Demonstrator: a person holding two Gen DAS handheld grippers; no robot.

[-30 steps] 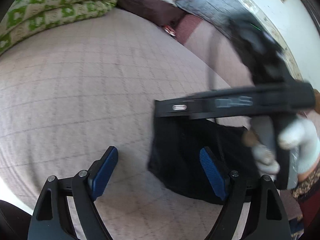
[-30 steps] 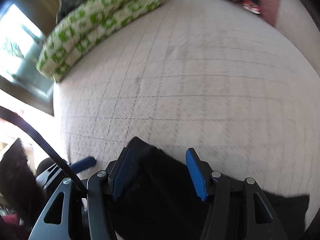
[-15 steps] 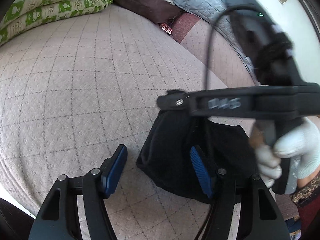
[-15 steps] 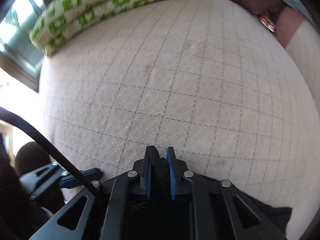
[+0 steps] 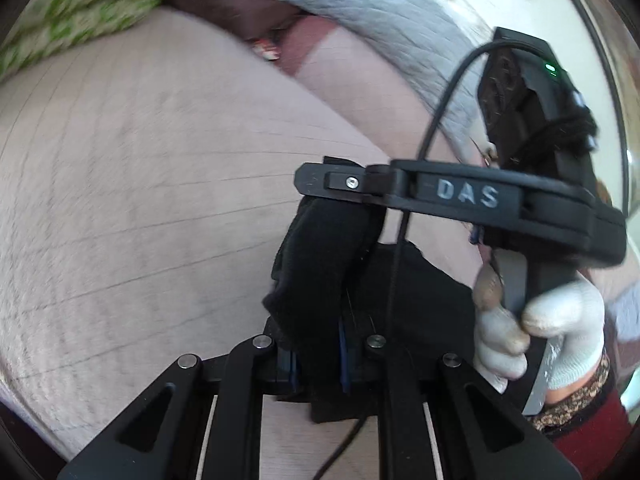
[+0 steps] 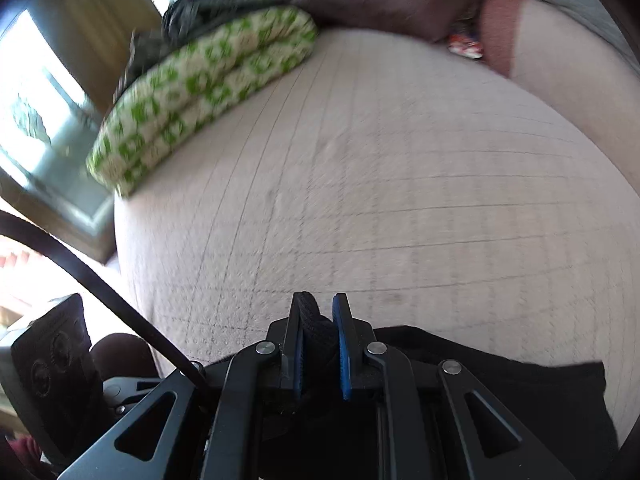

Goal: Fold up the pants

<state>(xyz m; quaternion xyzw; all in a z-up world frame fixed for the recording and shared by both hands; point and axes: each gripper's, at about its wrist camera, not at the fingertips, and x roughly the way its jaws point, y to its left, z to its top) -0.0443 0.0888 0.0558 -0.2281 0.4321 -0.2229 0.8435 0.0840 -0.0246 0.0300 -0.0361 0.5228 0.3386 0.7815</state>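
Observation:
The black pants (image 5: 424, 300) lie on the beige quilted bed cover (image 5: 160, 184) near its front edge. My left gripper (image 5: 318, 356) is shut on a bunched edge of the pants, which is lifted off the bed. My right gripper (image 6: 318, 344) is shut on another edge of the same pants (image 6: 500, 384). In the left wrist view the right gripper (image 5: 320, 180) reaches in from the right, held by a white-gloved hand (image 5: 532, 332), and pinches the cloth just above and beyond my left gripper.
A folded green-and-cream blanket (image 6: 200, 92) lies at the far left of the bed. A grey quilt (image 5: 400, 20) and dark bedding are at the far end. A window (image 6: 36, 112) is to the left. A black cable (image 5: 404, 232) hangs by the pants.
Both grippers have closed on the pants, the right first, then the left. The gripped edge has risen off the bed, and both cameras have tilted upward.

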